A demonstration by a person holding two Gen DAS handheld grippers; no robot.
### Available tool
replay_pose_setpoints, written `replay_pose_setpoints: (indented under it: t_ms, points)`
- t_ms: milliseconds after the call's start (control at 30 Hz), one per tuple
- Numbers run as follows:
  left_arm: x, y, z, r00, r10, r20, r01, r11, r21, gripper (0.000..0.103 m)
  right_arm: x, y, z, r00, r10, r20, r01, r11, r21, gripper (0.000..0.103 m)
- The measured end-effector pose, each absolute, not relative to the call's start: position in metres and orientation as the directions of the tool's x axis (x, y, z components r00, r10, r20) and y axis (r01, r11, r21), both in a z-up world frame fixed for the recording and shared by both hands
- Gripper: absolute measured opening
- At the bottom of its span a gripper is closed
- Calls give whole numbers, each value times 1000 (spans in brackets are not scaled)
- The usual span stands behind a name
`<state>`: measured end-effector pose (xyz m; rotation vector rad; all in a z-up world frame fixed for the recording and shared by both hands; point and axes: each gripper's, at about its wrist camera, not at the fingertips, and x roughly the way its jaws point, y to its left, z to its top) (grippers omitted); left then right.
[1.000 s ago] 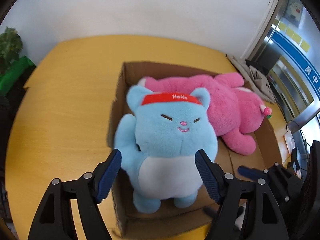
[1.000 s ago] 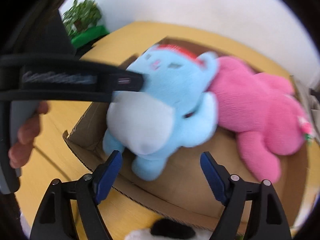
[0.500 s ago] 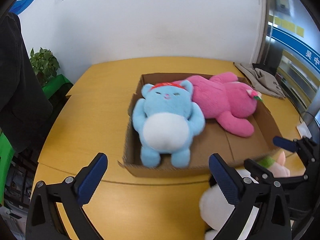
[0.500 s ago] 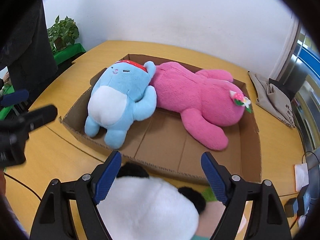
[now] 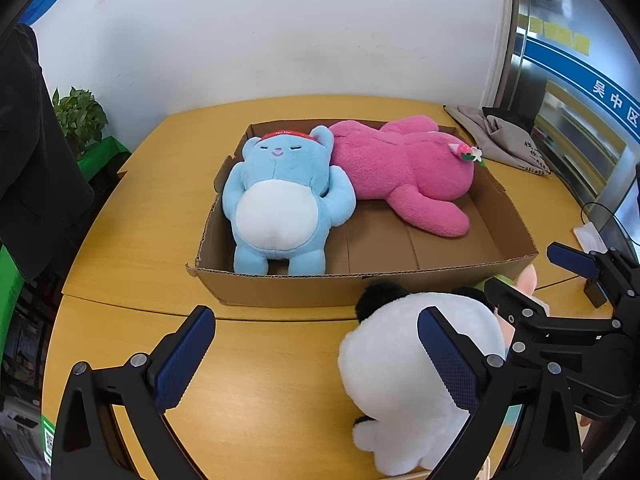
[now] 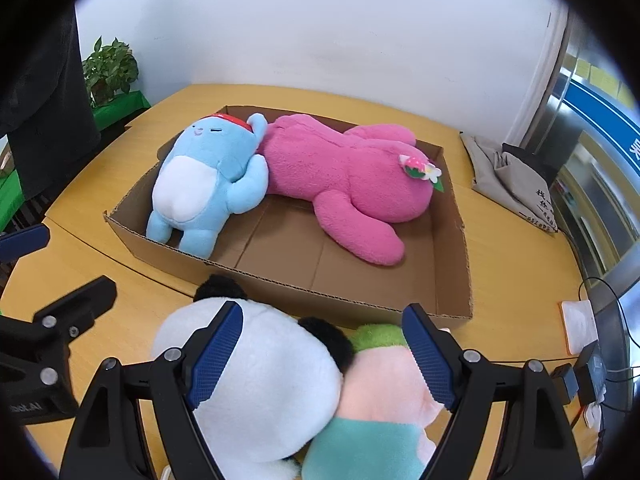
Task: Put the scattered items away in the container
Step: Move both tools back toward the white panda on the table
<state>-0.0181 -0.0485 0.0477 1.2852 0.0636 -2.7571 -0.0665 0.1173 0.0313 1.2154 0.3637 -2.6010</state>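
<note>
Left wrist view first: the left gripper (image 5: 316,354) hangs over the yellow table (image 5: 260,380), fingers spread wide, nothing between them. Its right finger covers part of the white panda plush (image 5: 396,364), which sits outside the cardboard box (image 5: 320,288), just beside the near wall; the panda's face is out of sight and its base runs off the bottom edge. In the box, the blue plush cat (image 5: 280,208) lies on its back, touching the pink plush (image 5: 400,168). The right gripper (image 5: 532,276) shows at the right edge, hiding most of a pink-and-green toy (image 5: 528,278).

Right wrist view: the right gripper (image 6: 322,354) is also spread wide, hovering over the panda plush (image 6: 256,392) and that pink-and-green toy (image 6: 384,376), gripping neither. Here the toy shows far better, pressed against the panda, though its shape stays unclear. The box (image 6: 452,240) shows bare floor on its near right side. The left gripper's fingers (image 6: 76,304) poke in at the left edge, cut off.
</note>
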Motion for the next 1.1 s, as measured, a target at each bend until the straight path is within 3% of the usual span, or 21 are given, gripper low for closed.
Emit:
replay_pose_setpoints:
  t_ms: [1100]
  points:
    - [-3, -47, 42, -629, -17, -777, 82, -996, -45, 102, -56, 125, 38, -634, -92, -767, 304, -942, -139, 82]
